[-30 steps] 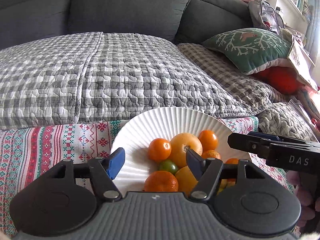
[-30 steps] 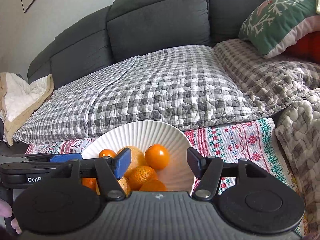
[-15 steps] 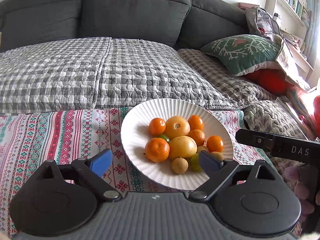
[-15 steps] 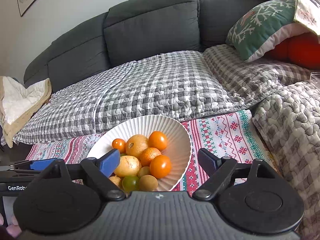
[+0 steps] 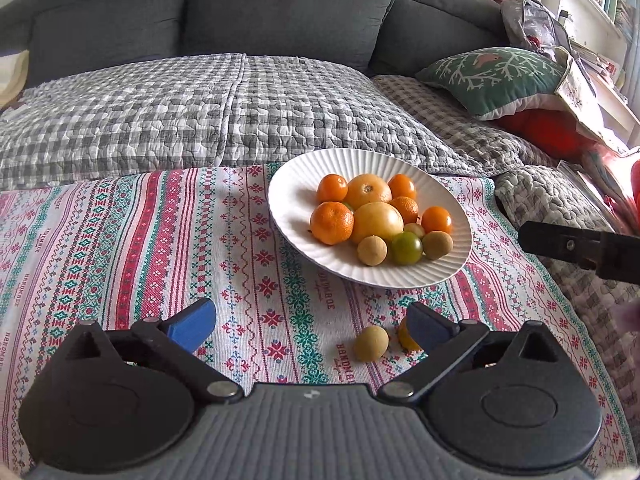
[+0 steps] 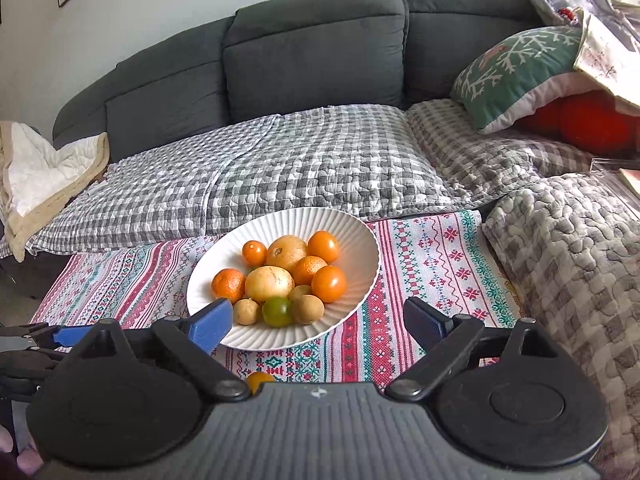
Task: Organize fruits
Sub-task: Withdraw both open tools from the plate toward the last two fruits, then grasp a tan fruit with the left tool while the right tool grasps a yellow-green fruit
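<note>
A: Left wrist view: left gripper point(image 5: 310, 322) released, jaws just been widening, nothing between the pads but bare patterned cloth point(image 5: 132, 240) on the counter. White fluted plate point(image 5: 288, 224) far and right of centre, heaped with fruit: large yellow-orange citrus point(image 5: 378, 222), mandarin point(image 5: 332, 223), green fruit point(image 5: 407, 247), small tan fruits at the near edge.

B: Anything loose off the plate?

A: Yes. Tan round fruit point(image 5: 371, 344) on the cloth near the right finger, and just beside it an orange piece point(image 5: 405, 336) half hidden behind that finger. Tip of the right gripper's arm poking in at far right.

B: Right wrist view: right gripper point(image 6: 318, 320) likewise released, jaws just been spreading, empty. Plate point(image 6: 360, 280) sits centre, its near rim behind the left blue finger point(image 6: 210, 326). Tan loose fruit hidden here; only a small orange fruit point(image 6: 260, 380) peeking over the gripper body.

A: Extra on that side?

B: Left gripper's blue tip at far left, a cream blanket point(image 6: 36, 172) on the sofa's left end, green cushion point(image 6: 516, 76) far right.
</note>
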The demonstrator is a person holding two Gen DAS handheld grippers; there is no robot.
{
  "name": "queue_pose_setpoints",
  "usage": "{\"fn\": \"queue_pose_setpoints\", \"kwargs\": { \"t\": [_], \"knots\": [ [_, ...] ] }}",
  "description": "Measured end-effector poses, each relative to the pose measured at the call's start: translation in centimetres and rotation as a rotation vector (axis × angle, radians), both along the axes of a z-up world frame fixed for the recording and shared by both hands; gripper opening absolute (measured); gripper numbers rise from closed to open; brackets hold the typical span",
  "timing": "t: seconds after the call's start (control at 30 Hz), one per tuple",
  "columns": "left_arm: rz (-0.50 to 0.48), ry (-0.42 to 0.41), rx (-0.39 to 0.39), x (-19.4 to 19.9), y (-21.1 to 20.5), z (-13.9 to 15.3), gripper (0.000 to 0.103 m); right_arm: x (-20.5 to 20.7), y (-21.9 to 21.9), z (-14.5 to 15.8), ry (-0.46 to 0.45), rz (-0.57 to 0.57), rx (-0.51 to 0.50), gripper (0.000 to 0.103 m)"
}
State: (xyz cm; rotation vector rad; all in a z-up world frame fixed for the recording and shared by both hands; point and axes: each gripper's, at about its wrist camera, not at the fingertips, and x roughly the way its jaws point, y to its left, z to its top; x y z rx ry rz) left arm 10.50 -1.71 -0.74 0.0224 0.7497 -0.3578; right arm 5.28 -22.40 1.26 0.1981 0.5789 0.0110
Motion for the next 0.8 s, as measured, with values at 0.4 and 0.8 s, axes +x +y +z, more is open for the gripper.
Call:
{"fn": "queue_pose_setpoints", "kwargs": {
  "t": [0.4,0.8],
  "knots": [
    [-0.024,-0.009,0.055,-2.2,-1.1,-2.4,0.094,-2.0,-0.4,-2.3,0.024,-0.031,-0.021,0.102],
    [-0.055,-0.055,0.077,-1.3,-3.0,-4.7,0.077,-2.1,0.4,-5.9,0.092,0.001,-0.128,0.102]
  ]
}}
